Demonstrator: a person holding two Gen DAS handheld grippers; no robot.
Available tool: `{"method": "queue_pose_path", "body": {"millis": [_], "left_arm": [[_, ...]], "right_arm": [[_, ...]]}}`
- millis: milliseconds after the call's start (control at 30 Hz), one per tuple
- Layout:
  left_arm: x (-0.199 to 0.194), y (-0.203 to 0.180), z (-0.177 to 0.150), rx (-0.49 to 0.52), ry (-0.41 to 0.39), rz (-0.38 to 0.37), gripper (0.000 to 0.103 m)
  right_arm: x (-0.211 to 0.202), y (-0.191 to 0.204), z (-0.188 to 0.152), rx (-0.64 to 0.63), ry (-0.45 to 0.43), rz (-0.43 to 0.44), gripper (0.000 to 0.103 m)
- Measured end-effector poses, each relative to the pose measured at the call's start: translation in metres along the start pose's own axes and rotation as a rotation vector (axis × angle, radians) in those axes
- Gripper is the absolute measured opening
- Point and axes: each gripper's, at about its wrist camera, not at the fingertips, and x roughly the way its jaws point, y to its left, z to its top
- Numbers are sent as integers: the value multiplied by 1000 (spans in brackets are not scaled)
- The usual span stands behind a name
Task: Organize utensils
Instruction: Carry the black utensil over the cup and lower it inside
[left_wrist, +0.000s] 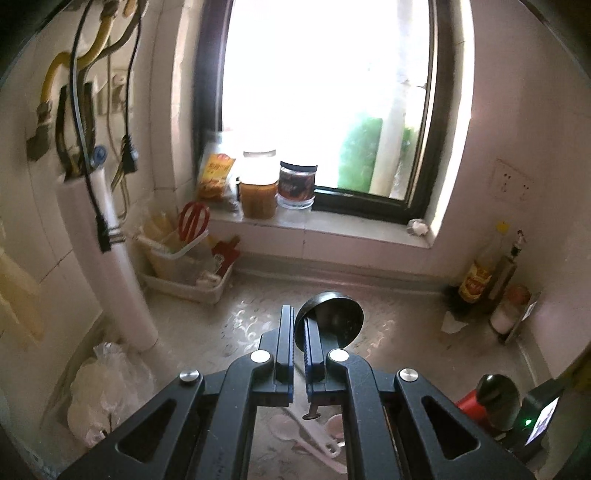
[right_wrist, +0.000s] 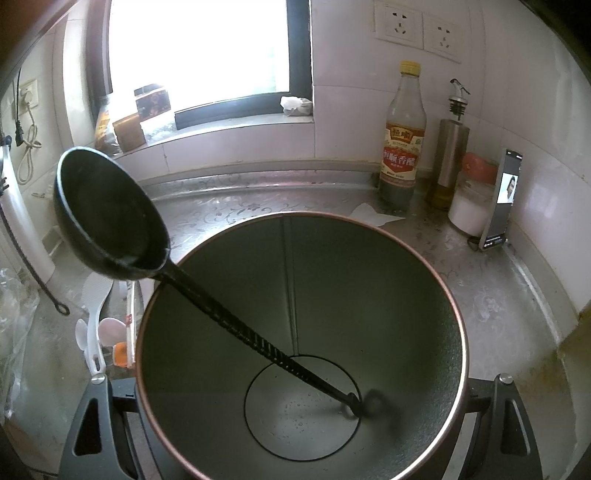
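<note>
While handle-down, the ladle leans up-left in the pot.

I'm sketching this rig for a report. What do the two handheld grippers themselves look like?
The left gripper has a matte black frame with triangular cut-outs, round silver pivot bolts, and two straight dark blue fingers with ribbed inner faces. Of the right gripper only the black frame with the same cut-outs and silver bolts shows. No sleeves or cables are visible.
</note>
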Motion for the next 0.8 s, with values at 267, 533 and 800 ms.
{"method": "queue_pose_path", "body": {"millis": [267, 533, 800], "left_arm": [[-6, -24, 16, 39, -47, -66, 4], [-11, -53, 29, 88, -86, -133, 4], [-16, -88, 36, 152, -101, -219, 4]], "right_arm": [[0, 0, 0, 0, 0, 1, 90], [-2, 0, 0, -1, 6, 3, 90], [0, -4, 3, 1, 14, -1, 90]]}}
